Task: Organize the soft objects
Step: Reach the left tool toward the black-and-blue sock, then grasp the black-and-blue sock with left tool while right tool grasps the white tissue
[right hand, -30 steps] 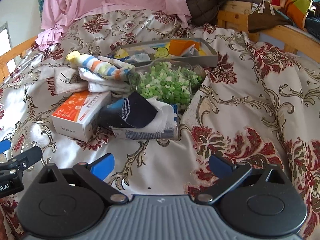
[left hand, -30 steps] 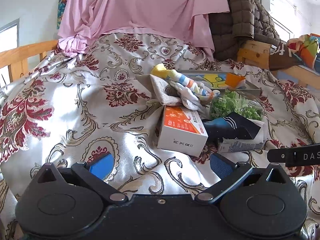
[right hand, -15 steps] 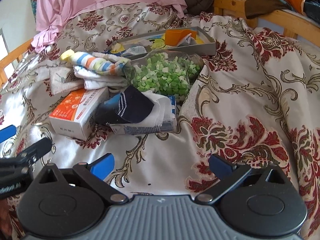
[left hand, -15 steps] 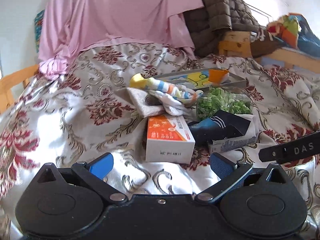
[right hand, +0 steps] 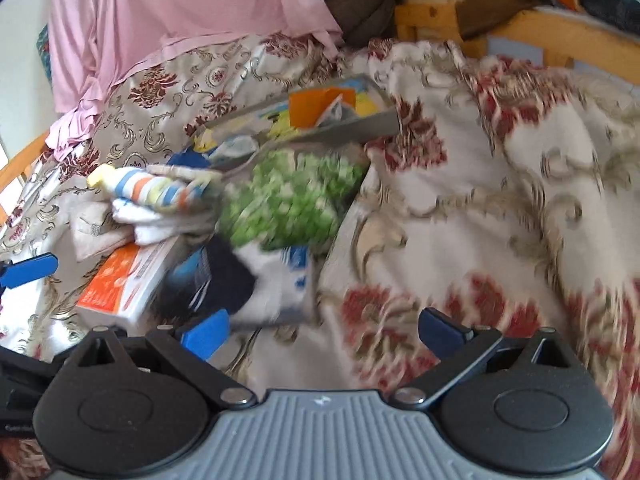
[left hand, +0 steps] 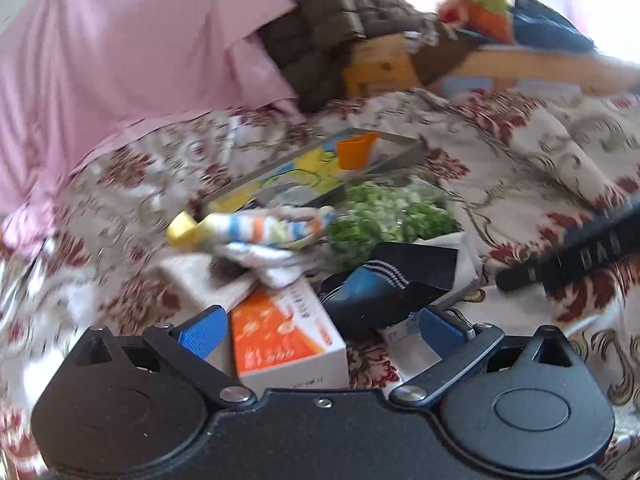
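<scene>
A heap lies on the patterned bedspread. A striped sock [left hand: 256,230] [right hand: 160,190] rests on white socks [left hand: 276,264] and a beige cloth [right hand: 94,230]. A dark blue sock [left hand: 384,284] [right hand: 208,280] drapes over a white carton [right hand: 296,280]. My left gripper [left hand: 320,330] is open, its blue fingertips on either side of the orange box [left hand: 284,340] [right hand: 124,280]. My right gripper [right hand: 324,330] is open over bare bedspread just right of the heap, holding nothing.
A clear bag of green bits [left hand: 392,216] [right hand: 288,196] lies behind the socks. A grey tray [left hand: 400,160] [right hand: 360,128] with an orange item stands farther back. Pink fabric [left hand: 120,60] and a brown quilt [left hand: 332,20] pile up behind. A wooden bed frame [right hand: 560,36] runs along the right.
Both grippers have moved forward toward the heap. The left one now straddles the orange box, and the view is motion-blurred. Both stay open.
</scene>
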